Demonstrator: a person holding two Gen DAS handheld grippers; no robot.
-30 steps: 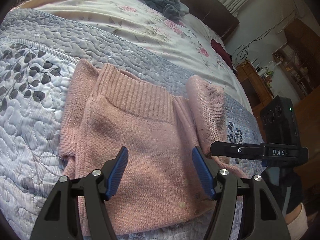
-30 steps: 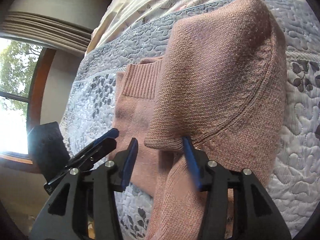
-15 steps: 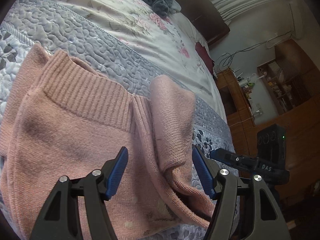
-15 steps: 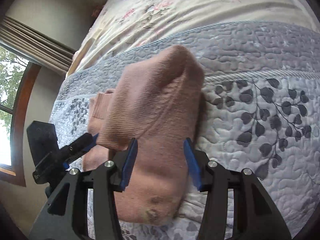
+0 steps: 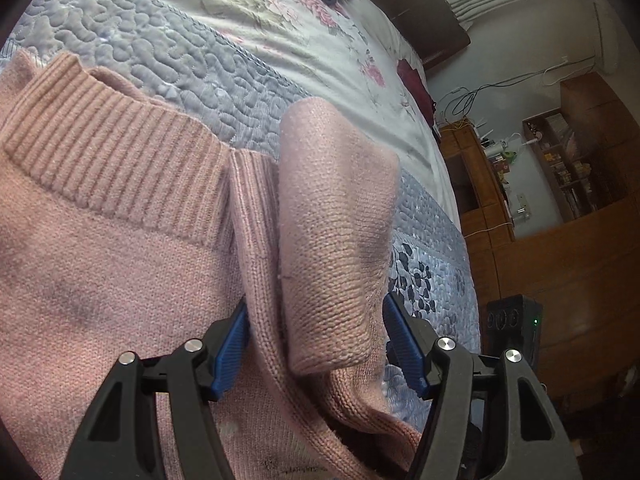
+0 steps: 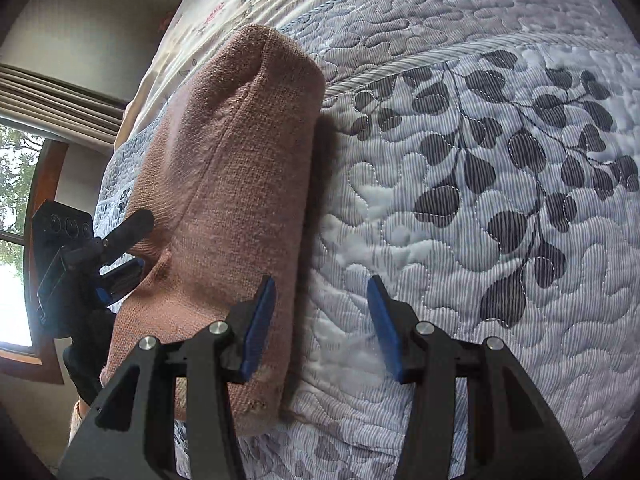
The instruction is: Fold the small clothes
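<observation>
Since before, right gripper (image 6: 320, 324) left the sleeve (image 5: 336, 248); left gripper (image 5: 316, 344) straddles it, both jaws wide. Sweater (image 5: 112, 264) fold may spring open on the quilt (image 6: 480, 200).

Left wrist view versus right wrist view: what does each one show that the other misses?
Only the left wrist view shows the sweater's ribbed collar, the wooden shelves and the left gripper, open around the folded sleeve. Only the right wrist view shows the window and the right gripper, open over bare quilt. Both show the pink sweater on the quilt.
</observation>
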